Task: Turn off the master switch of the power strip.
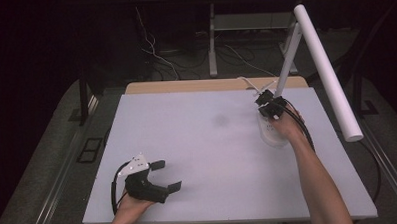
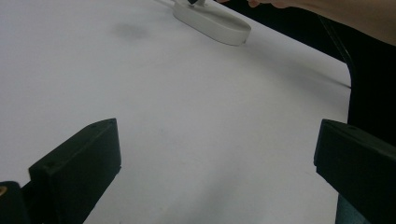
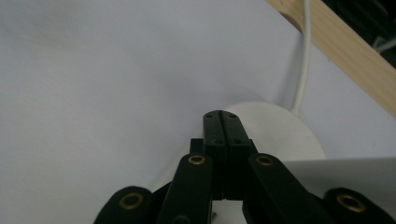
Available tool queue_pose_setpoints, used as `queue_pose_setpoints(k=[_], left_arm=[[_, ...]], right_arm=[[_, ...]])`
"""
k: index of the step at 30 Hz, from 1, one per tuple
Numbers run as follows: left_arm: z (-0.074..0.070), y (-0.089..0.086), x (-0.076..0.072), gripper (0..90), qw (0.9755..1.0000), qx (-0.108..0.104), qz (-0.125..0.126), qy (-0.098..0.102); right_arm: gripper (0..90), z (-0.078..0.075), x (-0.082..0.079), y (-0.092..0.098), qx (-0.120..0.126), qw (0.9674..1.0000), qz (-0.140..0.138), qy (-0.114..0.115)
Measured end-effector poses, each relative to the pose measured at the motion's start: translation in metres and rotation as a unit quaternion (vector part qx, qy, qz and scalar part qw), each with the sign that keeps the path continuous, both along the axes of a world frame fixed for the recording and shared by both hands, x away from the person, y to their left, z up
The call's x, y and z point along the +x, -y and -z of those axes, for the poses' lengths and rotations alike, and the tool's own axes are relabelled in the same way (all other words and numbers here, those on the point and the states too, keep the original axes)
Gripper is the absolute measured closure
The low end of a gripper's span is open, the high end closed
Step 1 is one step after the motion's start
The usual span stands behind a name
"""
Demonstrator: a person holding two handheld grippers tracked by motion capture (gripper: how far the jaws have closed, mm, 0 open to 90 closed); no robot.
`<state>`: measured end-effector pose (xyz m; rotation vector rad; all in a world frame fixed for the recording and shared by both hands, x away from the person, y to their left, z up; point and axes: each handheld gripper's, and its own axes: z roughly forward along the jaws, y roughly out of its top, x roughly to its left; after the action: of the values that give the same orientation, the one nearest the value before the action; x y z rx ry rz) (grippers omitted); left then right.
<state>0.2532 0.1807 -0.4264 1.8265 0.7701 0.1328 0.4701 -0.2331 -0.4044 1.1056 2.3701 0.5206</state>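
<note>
A white desk lamp stands at the table's far right: its oval base [image 1: 273, 135] lies flat, a slim stem rises from it, and a long tube head [image 1: 330, 72] slants overhead. My right gripper [image 1: 267, 107] is shut with nothing between its jaws. Its closed tips [image 3: 222, 119] point down at the top of the base [image 3: 280, 128], close to the stem; whether they touch it I cannot tell. My left gripper [image 1: 169, 175] rests near the front left of the table, jaws wide open [image 2: 217, 149] and empty. The base [image 2: 215, 23] lies far ahead of it.
The table [image 1: 212, 141] has a pale grey top with a wooden strip [image 3: 336, 51] along its far edge. The lamp's white cord [image 3: 303, 60] runs from the base over that edge. Cables and a stand's legs lie on the dark floor behind.
</note>
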Motion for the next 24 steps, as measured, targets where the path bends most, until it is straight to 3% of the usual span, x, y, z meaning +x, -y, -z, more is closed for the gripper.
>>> queue_pose_setpoints(k=[3,9,18,24], left_arm=[[0.000,0.001,0.001,0.0,1.0000,0.002,0.002,0.000],[0.000,-0.001,0.001,0.0,1.0000,0.003,0.000,0.001],[0.000,-0.003,0.002,0.0,1.0000,0.000,-0.004,0.002],[0.000,-0.003,0.002,0.0,1.0000,-0.001,-0.003,0.001]], right_arm=[[89.5,-0.007,-0.006,-0.011,0.000,0.9998,-0.014,0.017],[89.5,-0.018,-0.015,-0.025,0.010,0.9990,-0.035,0.026],[89.5,-0.031,-0.031,-0.026,0.010,0.9987,-0.040,0.031],[89.4,-0.038,-0.048,-0.023,0.026,0.9982,-0.040,0.037]])
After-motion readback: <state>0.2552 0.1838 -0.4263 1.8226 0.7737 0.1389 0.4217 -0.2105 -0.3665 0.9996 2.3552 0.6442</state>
